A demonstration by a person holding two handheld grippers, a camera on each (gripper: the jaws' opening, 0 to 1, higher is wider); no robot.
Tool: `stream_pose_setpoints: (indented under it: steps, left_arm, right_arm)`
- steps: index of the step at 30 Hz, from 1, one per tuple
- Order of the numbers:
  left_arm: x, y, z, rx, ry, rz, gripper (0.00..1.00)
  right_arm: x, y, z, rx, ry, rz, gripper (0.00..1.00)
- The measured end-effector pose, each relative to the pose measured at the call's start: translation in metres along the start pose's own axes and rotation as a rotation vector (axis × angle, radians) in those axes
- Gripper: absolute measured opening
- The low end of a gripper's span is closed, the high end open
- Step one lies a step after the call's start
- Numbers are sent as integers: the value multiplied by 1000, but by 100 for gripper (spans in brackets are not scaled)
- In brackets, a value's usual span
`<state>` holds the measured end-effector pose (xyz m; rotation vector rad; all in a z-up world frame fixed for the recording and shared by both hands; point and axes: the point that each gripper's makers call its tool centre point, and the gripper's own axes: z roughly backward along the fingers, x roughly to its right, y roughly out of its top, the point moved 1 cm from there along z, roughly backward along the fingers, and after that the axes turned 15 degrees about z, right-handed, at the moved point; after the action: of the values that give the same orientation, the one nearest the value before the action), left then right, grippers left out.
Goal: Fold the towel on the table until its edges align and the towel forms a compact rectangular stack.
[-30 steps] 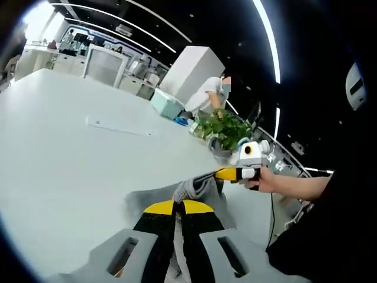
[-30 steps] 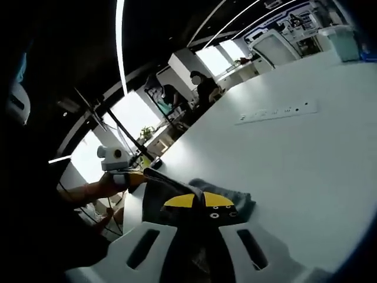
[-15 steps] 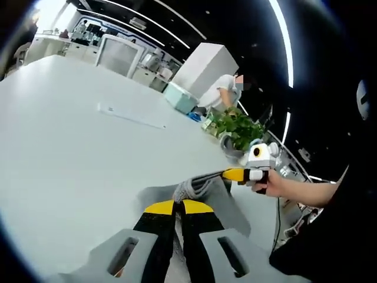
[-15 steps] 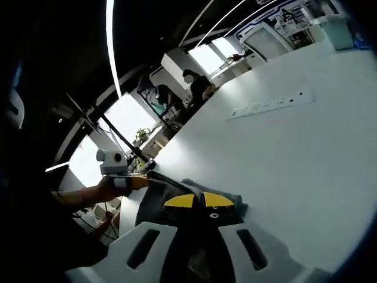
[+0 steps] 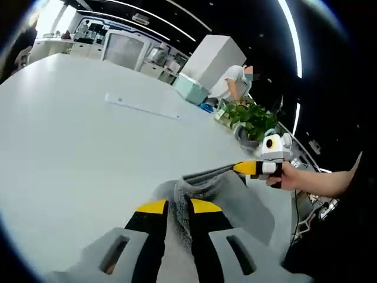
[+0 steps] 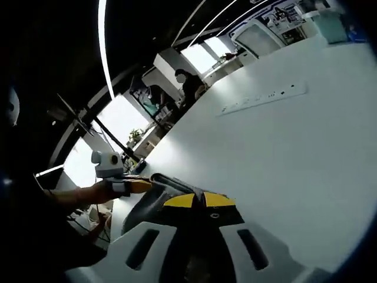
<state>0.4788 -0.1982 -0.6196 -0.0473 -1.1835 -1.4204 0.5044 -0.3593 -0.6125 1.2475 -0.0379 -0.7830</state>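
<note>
The grey towel (image 5: 247,200) lies partly on the white table (image 5: 70,153), with a bunched fold rising between my left gripper's jaws. My left gripper (image 5: 178,206) has its yellow-tipped jaws a little apart, open around that fold. From the right, my right gripper (image 5: 238,168) comes in held by a hand, shut on a stretched towel edge. In the right gripper view my right gripper (image 6: 199,200) stands shut on the dark towel (image 6: 150,203), and the left gripper (image 6: 147,184) sits at the left in a hand.
A white power strip (image 5: 141,106) (image 6: 262,97) lies further out on the table. A potted plant (image 5: 250,118) and a teal box (image 5: 189,89) stand at the far edge. A person (image 5: 235,82) bends beyond them.
My left gripper's jaws have parted from nearly touching to a clear gap around the fold. The towel sits lower and flatter on the table. Both cameras have shifted.
</note>
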Motion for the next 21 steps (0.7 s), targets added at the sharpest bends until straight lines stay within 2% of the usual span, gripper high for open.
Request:
stream_pose_setpoints:
  steps: [3,6,8,14,16,18,19,20,21]
  left_arm:
    - [-1,0,-2,-2,20,-50,26]
    - [-4,-1,-5,-11,44,-79,31]
    - [-7,0,-6,-5,73,-77,35]
    - [-15,3,-7,10,131,-69,40]
    - [-16,4,-7,14,144,-63,40]
    - [-19,4,-6,20,170,-58,41]
    - [-25,4,-5,33,210,-16,44]
    - [-29,3,-5,30,232,6,45]
    - [-27,2,-4,24,221,-4,44]
  right_arm:
    - [3,1,1,5,-32,42,5]
    - [7,1,1,-1,-61,73,20]
    - [11,-4,2,-42,-91,121,28]
    - [15,-1,9,-52,-147,239,38]
    - [12,0,13,-54,-142,261,38]
    - [5,1,16,-47,-102,317,38]
    - [1,0,17,-44,-79,334,39]
    - [-2,-3,18,-51,-69,330,39]
    - [-1,-10,20,-80,-72,329,39]
